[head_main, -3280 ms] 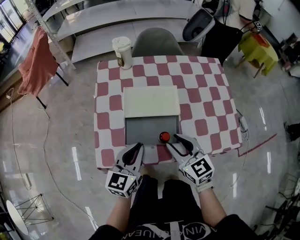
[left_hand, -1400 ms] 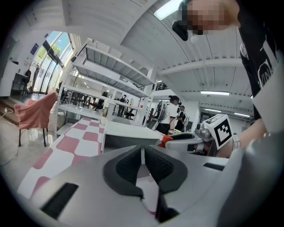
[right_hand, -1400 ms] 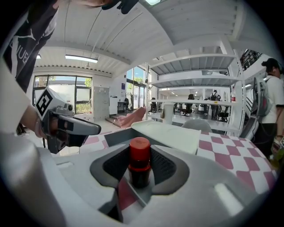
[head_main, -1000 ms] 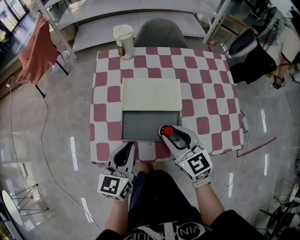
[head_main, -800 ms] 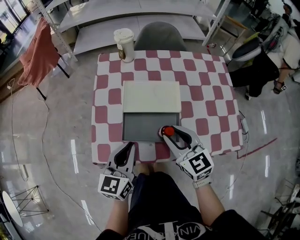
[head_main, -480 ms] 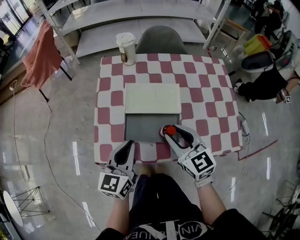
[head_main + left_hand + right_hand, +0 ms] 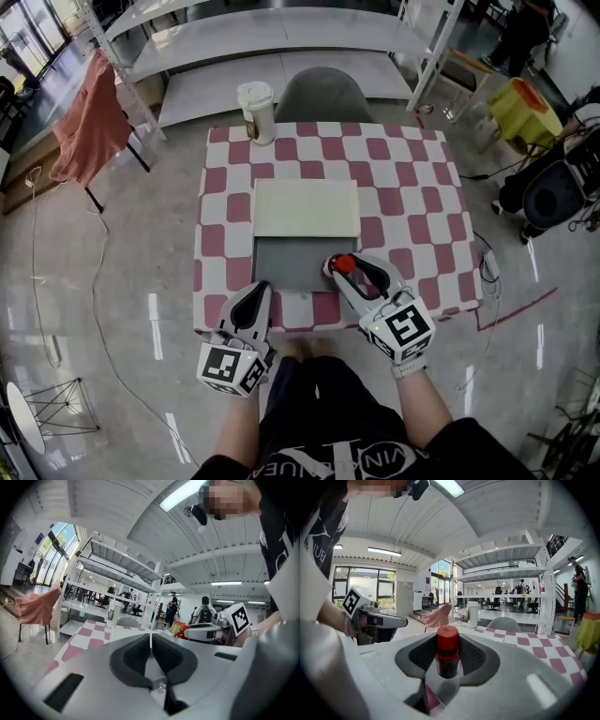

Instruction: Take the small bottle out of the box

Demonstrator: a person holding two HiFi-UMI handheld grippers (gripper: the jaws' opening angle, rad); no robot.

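Note:
The small bottle (image 7: pixel 343 264) is dark with a red cap and stands upright between the fingers of my right gripper (image 7: pixel 344 268), which is shut on it. It sits over the near right corner of the open box's grey tray (image 7: pixel 295 262). The box's white lid (image 7: pixel 307 208) lies flat behind the tray. In the right gripper view the bottle (image 7: pixel 447 644) is pinched between both black pads of the right gripper (image 7: pixel 447 660). My left gripper (image 7: pixel 255 294) is shut and holds nothing at the table's near edge. In the left gripper view its pads meet, left gripper (image 7: pixel 150 649).
A lidded paper cup (image 7: pixel 256 111) stands at the far left edge of the checked table (image 7: pixel 412 206). A grey chair (image 7: pixel 323 94) is behind the table. An orange cloth (image 7: pixel 94 127) hangs on a rack to the left, and white shelving runs along the back.
The bottle first stood free in the tray with my right gripper just behind it; now that gripper is shut on it. My left gripper has drawn back slightly from the table's edge.

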